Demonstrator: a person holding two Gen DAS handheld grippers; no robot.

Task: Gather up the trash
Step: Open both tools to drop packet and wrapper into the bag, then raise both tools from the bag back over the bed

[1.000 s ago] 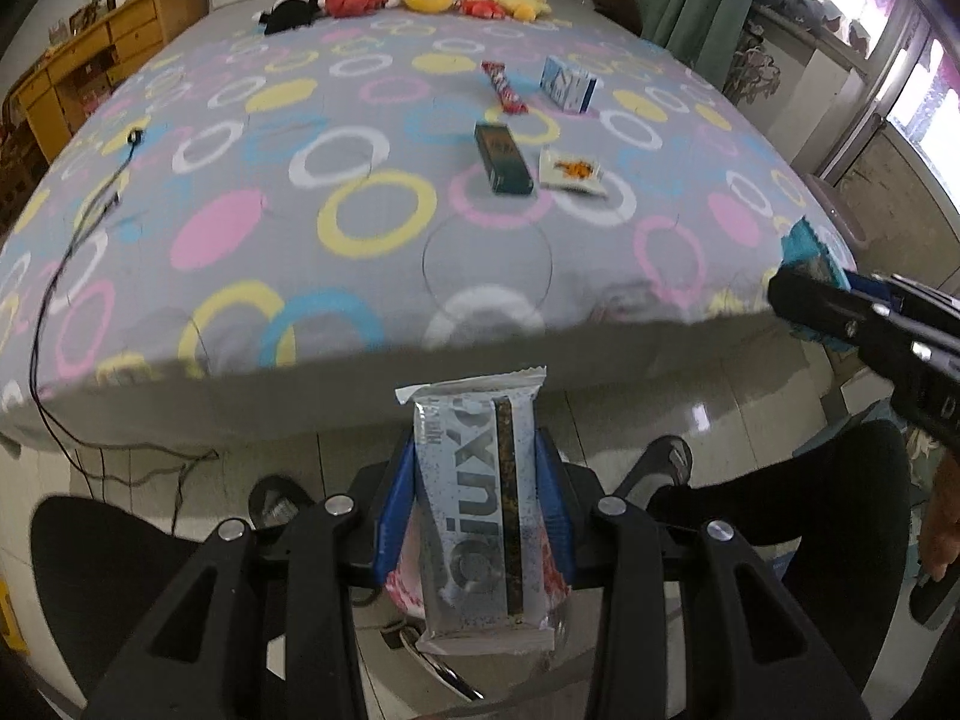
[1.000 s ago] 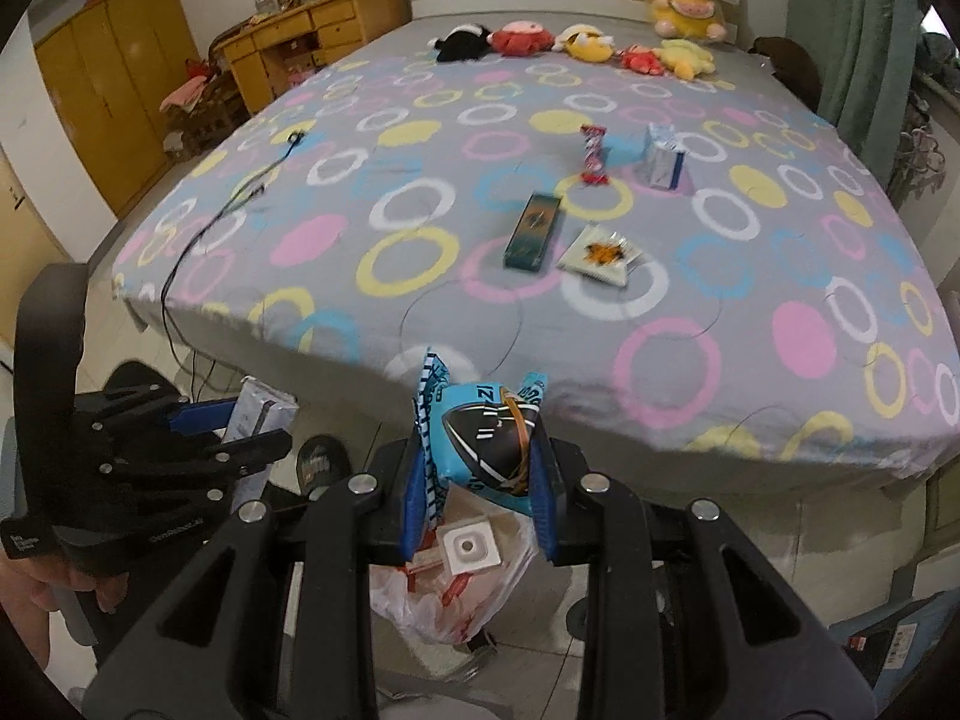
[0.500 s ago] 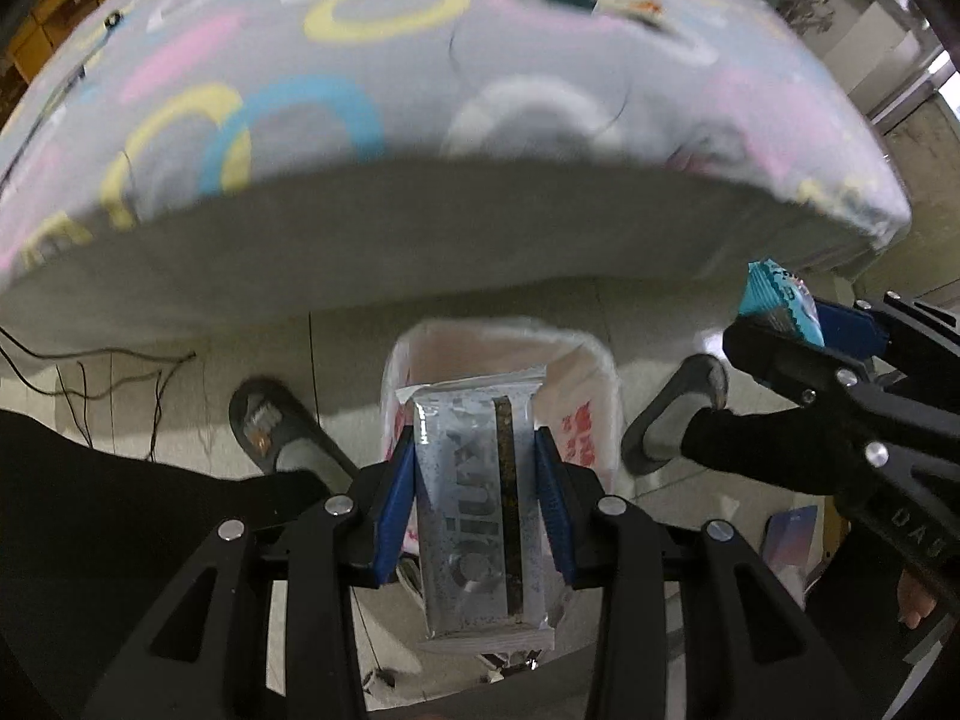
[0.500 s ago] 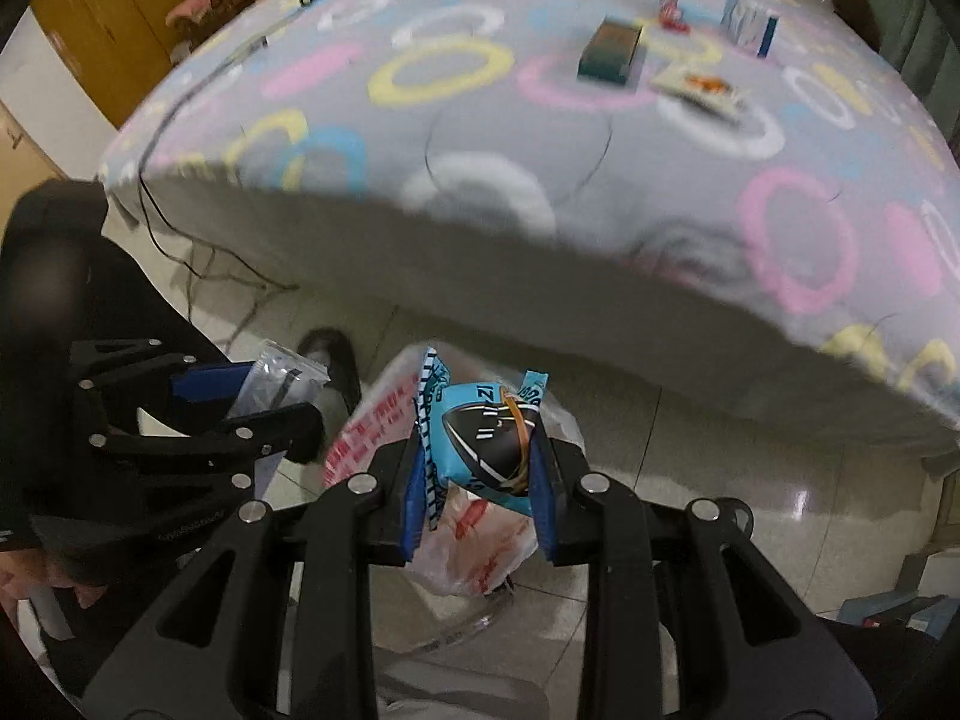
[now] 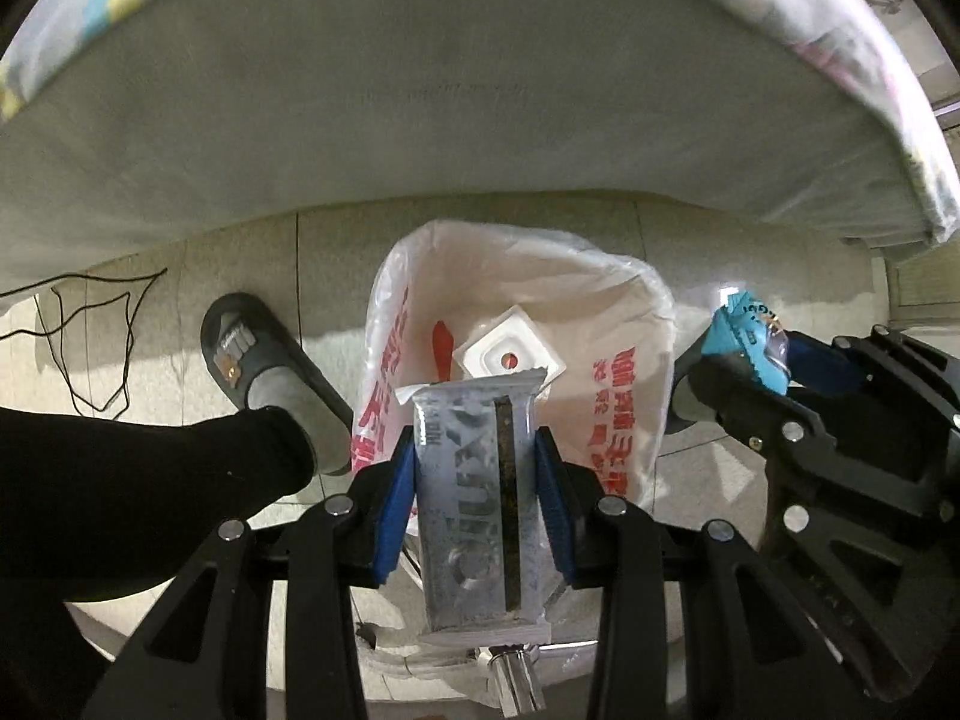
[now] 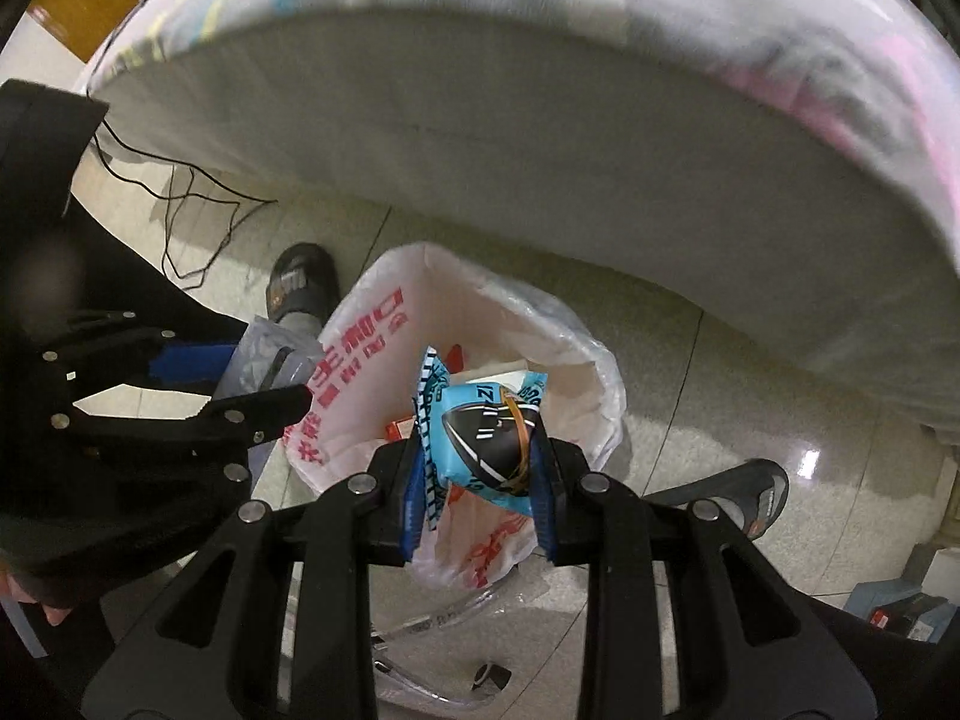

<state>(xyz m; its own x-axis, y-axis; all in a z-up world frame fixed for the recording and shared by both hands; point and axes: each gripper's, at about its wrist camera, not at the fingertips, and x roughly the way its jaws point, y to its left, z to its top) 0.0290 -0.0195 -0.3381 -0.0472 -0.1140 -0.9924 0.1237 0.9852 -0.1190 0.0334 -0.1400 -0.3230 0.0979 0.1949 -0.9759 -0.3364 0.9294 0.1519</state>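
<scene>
Jaws clamped on both tools, each pinching a piece of litter directly over the mouth of a trash bag on the floor, evidently so that each can fall straight in once let go. Above it all looms the bed (image 5: 480,78), its grey side and patterned cover filling the upper part of both views; a second ago the cameras looked across its top at the litter left there, and that top has now slid almost out of sight as both tools dipped toward the floor. The trash bag (image 5: 630,360), white with red print, gapes beside the person's slippered foot (image 5: 252,360), with a small white tray (image 5: 510,354) already lying inside. The left gripper (image 5: 474,516) grasps a silver wrapper (image 5: 480,504) upright between its blue pads, over the near rim. The right gripper (image 6: 474,480) squeezes a crumpled blue packet (image 6: 486,444) above the bag's opening. Both grips look unchanged from the earlier frames; only the aim has shifted, from bed to bag. Release appears to be the next step.
</scene>
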